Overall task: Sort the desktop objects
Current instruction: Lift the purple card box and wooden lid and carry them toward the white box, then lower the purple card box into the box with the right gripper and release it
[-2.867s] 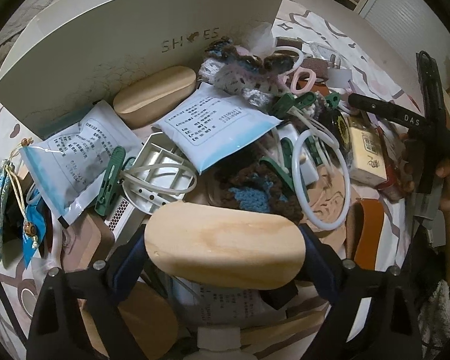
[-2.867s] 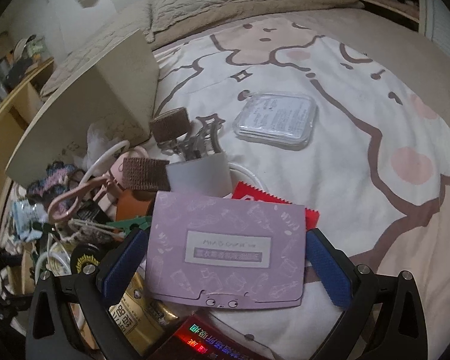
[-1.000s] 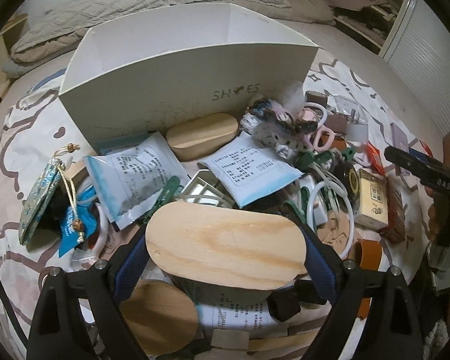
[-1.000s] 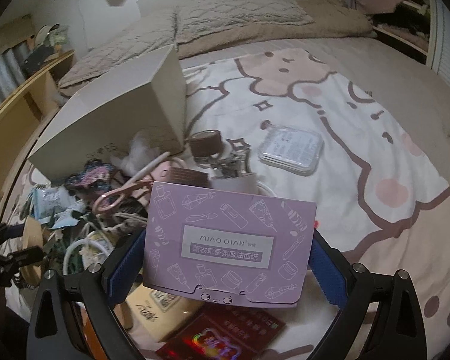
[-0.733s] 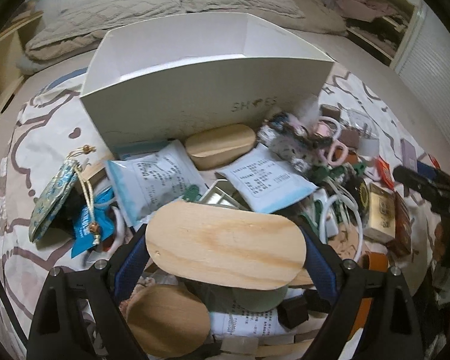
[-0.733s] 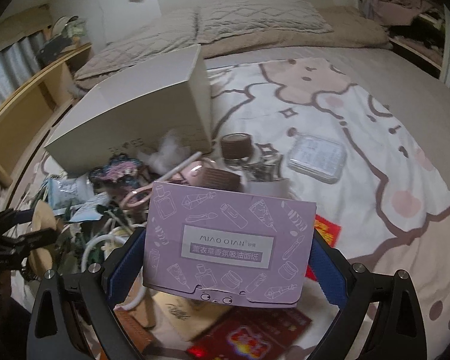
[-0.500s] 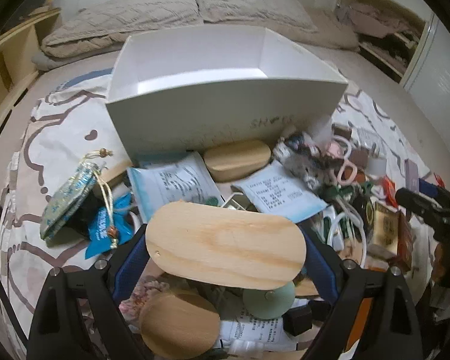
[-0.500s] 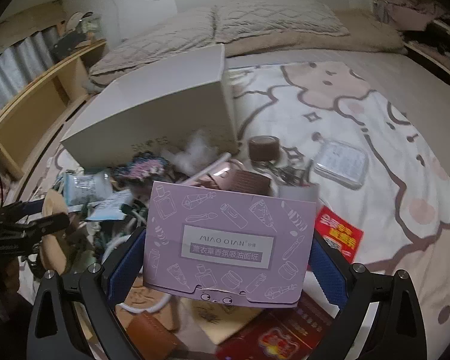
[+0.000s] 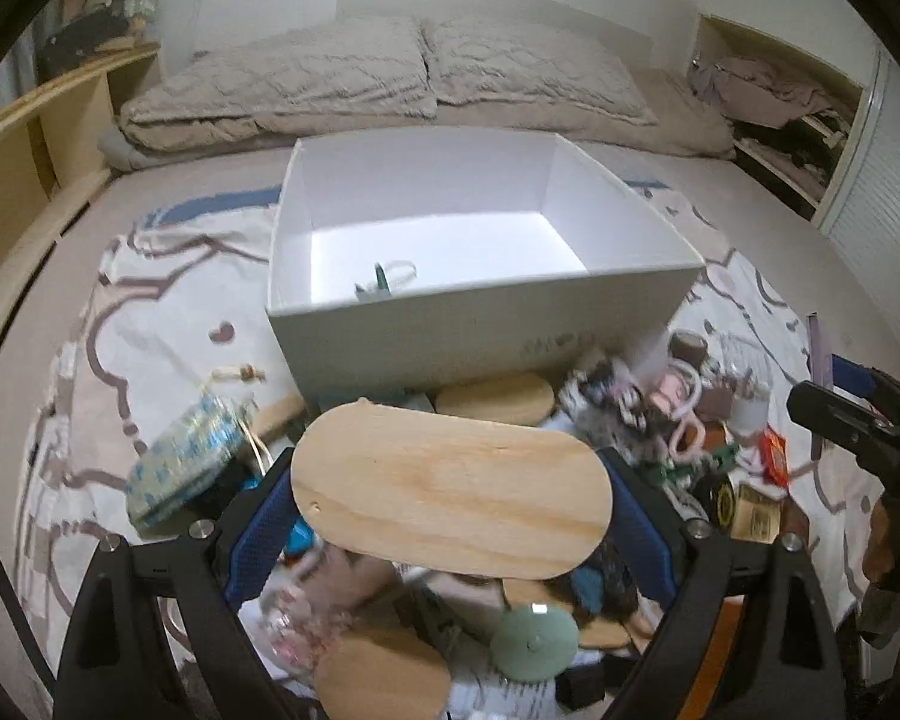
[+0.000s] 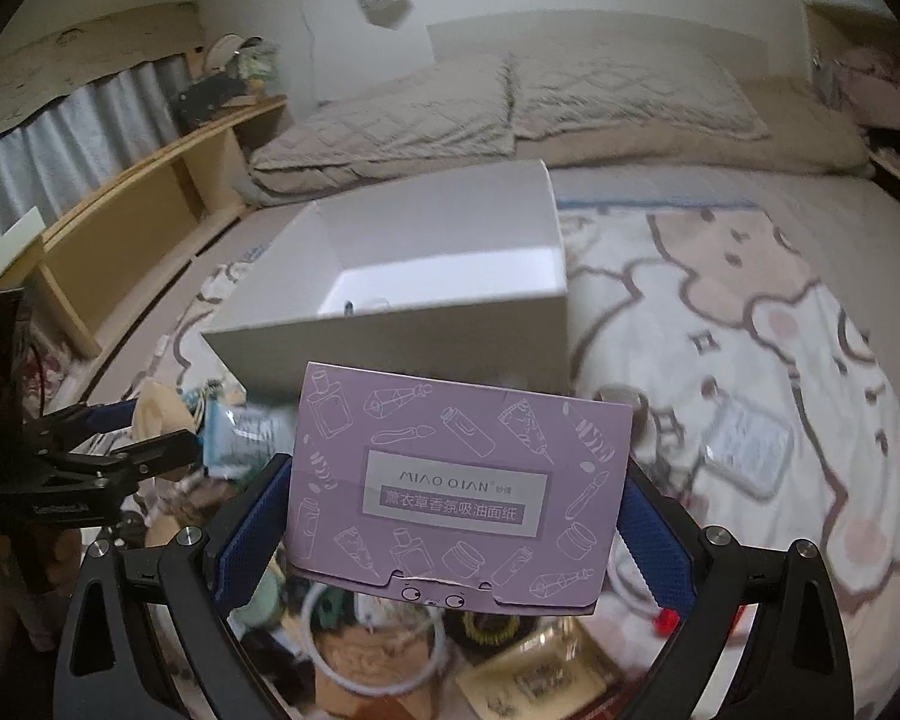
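Note:
My left gripper [image 9: 450, 528] is shut on an oval wooden piece [image 9: 450, 489] and holds it above the clutter, in front of the open white shoe box [image 9: 480, 330]. A green clip with a white loop [image 9: 387, 279] lies inside the box. My right gripper [image 10: 456, 525] is shut on a purple packet of blotting paper [image 10: 459, 486], also raised before the box [image 10: 402, 330]. The left gripper shows at the left of the right wrist view [image 10: 120, 438]; the right gripper shows at the right edge of the left wrist view [image 9: 858, 420].
A pile of small objects lies on the bedspread in front of the box: another wooden oval [image 9: 495, 399], a patterned pouch [image 9: 189, 465], pink scissors [image 9: 684, 420], a white ring [image 10: 378, 642], a clear case [image 10: 750, 450]. Pillows [image 9: 390, 69] lie behind; wooden shelves [image 10: 150, 210] stand left.
Both grippers have risen and tilted up with their objects still held. The box interior has come into view and the clutter has dropped lower in both views.

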`<state>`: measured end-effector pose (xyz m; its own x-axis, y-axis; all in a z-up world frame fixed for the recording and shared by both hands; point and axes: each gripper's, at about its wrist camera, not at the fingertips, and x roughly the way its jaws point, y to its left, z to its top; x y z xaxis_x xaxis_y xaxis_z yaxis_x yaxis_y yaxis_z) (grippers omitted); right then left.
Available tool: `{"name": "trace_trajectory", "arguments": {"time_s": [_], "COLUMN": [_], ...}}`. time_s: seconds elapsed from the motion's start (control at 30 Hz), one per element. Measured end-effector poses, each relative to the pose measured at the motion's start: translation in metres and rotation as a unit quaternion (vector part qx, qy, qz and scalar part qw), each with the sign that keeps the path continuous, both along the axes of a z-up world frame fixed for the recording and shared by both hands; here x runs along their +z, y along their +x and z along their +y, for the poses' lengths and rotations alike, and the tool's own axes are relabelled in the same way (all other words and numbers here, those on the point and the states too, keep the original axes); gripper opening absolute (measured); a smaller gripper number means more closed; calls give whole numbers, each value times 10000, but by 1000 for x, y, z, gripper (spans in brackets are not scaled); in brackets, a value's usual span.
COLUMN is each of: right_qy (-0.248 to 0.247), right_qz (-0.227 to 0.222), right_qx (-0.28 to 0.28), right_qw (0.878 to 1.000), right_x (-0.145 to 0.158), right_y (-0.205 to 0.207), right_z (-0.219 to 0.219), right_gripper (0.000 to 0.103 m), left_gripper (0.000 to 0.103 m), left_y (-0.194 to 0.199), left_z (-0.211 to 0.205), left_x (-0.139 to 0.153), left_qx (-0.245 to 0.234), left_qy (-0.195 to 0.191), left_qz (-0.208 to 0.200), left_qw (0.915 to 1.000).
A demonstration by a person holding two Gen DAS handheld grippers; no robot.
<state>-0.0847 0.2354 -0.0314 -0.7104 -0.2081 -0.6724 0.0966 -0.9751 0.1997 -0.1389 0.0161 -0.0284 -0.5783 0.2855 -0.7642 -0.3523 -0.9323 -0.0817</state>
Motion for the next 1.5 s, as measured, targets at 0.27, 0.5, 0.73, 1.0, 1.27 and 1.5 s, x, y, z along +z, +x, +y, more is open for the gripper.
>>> {"name": "trace_trajectory", "arguments": {"time_s": [0.27, 0.5, 0.73, 1.0, 1.27, 1.5], "right_qy": [116, 260, 277, 620, 781, 708], "right_qz": [159, 242, 53, -403, -988, -1666], "right_qx": [155, 220, 349, 500, 582, 408], "right_qw": [9997, 9991, 9990, 9960, 9903, 9826], "right_x": [18, 32, 28, 9, -10, -32], "right_y": [-33, -70, -111, -161, -213, -250], "right_z": [-2, -2, -7, -26, -53, -62], "right_gripper": [100, 100, 100, 100, 100, 100], "left_gripper": [94, 94, 94, 94, 94, 94], "left_y": [-38, -73, -106, -122, -126, -129], "left_z": [10, 27, 34, 14, -5, -14], "left_x": [38, 57, 43, 23, 26, 22], "left_qx": [188, 228, 427, 818, 981, 998], "left_qy": [270, 504, 685, 714, 836, 1038], "left_qz": [276, 431, 365, 414, 685, 640], "left_qw": [9991, 9975, 9961, 9932, 9893, 9875]}}
